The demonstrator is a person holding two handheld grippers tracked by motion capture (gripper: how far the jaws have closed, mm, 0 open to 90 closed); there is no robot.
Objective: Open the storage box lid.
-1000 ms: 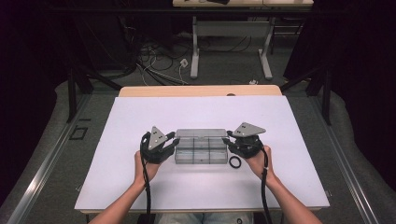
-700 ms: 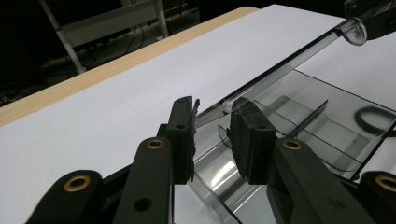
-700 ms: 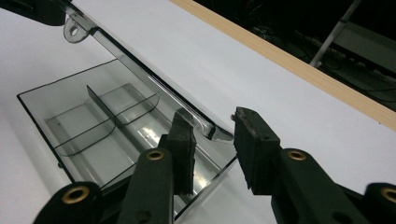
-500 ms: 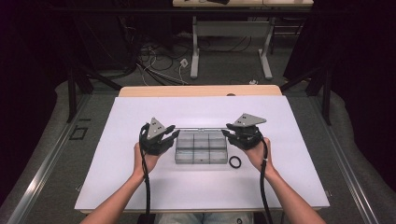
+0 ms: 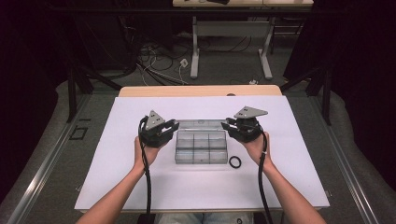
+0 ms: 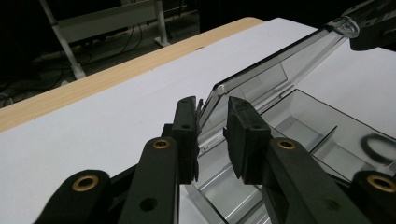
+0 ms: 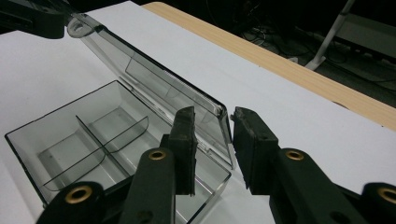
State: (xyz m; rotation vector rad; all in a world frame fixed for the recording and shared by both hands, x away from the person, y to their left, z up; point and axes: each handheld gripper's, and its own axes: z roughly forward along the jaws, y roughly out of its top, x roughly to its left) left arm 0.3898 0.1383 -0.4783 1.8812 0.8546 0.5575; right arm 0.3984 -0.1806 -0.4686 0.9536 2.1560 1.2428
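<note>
- Lid (image 6: 261,79) of the clear compartment box (image 5: 201,147) is what I am working on: it stands tilted up and back from the tray, hinged along the far edge, roughly half open.
- Box itself sits mid-worktop (image 5: 116,177), its divided compartments looking empty, as far as I can tell.
- My left gripper (image 6: 212,135) straddles the lid's left end; its jaws have just been closing, with the lid's edge between them. The left pad lies against the plastic, while the right pad seems a little off it, so I judge the pinch not quite firm.
- My right gripper (image 7: 212,149) has the lid's right end between its jaws, with narrow gaps showing on both sides; I would call it loosely around the edge, not clamped.
- Step in hand, as I read it: swinging the lid open with both ends carried together.
- Next move calls for an even sweep back about the hinge, both sides level, so the lid does not twist or drag the tray.
- Black ring (image 5: 235,162) lies on the worktop just beside the box's near right corner, untouched.
</note>
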